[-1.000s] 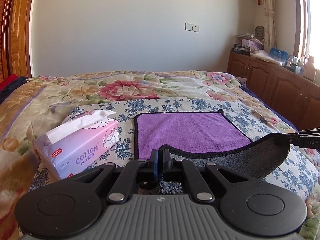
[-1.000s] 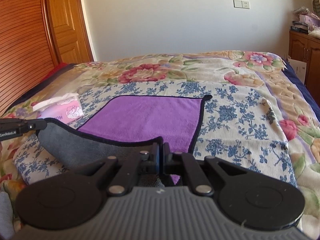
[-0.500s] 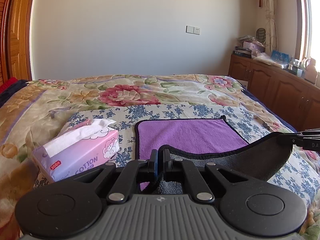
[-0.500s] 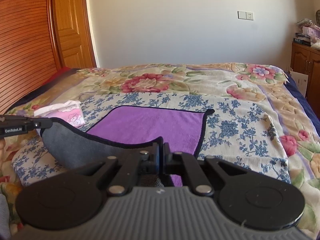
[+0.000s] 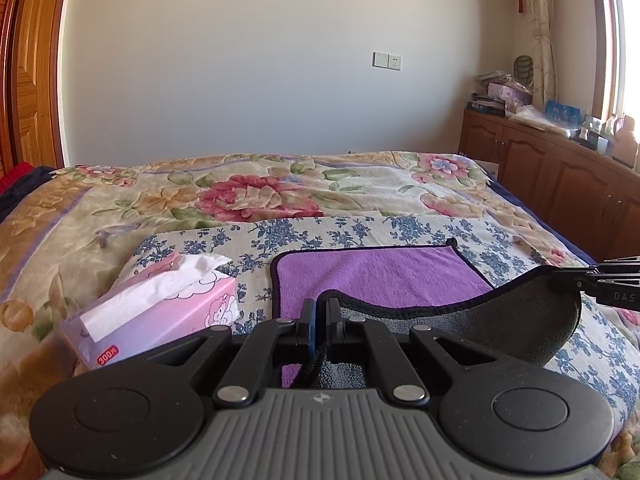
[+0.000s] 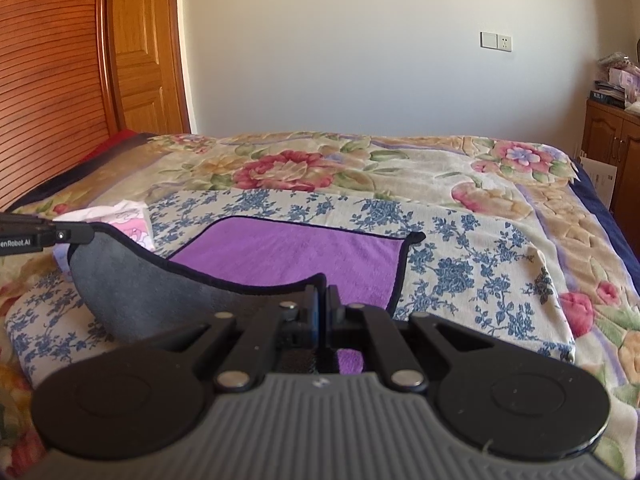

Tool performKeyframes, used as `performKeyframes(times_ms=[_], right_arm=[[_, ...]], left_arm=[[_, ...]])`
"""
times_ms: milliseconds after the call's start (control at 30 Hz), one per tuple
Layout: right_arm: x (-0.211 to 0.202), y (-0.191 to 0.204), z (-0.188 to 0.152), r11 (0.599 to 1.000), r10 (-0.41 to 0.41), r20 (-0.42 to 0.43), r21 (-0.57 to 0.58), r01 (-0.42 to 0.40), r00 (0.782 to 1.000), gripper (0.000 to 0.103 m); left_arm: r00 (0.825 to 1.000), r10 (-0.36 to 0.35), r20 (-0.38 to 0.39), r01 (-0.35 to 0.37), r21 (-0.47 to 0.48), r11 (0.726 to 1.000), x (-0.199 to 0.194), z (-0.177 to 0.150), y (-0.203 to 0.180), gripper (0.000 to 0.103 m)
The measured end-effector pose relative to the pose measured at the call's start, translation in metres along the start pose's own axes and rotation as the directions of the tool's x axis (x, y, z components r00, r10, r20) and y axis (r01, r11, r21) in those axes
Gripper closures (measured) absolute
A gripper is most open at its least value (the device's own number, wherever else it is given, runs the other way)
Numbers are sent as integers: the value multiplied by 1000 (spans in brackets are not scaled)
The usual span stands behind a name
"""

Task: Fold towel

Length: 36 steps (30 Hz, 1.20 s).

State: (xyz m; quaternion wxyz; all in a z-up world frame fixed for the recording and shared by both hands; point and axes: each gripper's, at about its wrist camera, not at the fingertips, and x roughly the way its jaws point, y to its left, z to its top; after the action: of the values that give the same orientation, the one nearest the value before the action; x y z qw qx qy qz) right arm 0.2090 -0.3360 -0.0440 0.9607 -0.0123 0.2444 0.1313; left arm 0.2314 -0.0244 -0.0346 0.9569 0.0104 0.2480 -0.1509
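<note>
Left wrist view:
Left gripper (image 5: 320, 320): clenched on the near edge of the towel (image 5: 376, 276); jaws pressed together with the black hem between them
Towel: purple face lies flat on the blue-flowered cloth (image 5: 400, 228); near edge lifted, grey underside showing, slung across to the right gripper (image 5: 576, 286) at the frame's right
Tissue box (image 5: 160, 320): pink, just left of the towel, on the bed (image 5: 256, 196)

Right wrist view:
Right gripper (image 6: 322, 312): clamped on the towel's (image 6: 288, 256) near hem
Left gripper (image 6: 76, 234): at far left, pinching the other lifted corner; grey underside sags between the two
Cabinet (image 6: 612, 148): wooden, beyond the bed's right side
</note>
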Motion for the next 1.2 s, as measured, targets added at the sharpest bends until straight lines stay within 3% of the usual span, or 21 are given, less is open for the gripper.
performKeyframes(times_ms=[1200], right_arm=[[35,-16,25,997,-3,53,-70,7,999,99]], left_arm=[[1000,17,16,-18,36,999,53,37,-6,98]])
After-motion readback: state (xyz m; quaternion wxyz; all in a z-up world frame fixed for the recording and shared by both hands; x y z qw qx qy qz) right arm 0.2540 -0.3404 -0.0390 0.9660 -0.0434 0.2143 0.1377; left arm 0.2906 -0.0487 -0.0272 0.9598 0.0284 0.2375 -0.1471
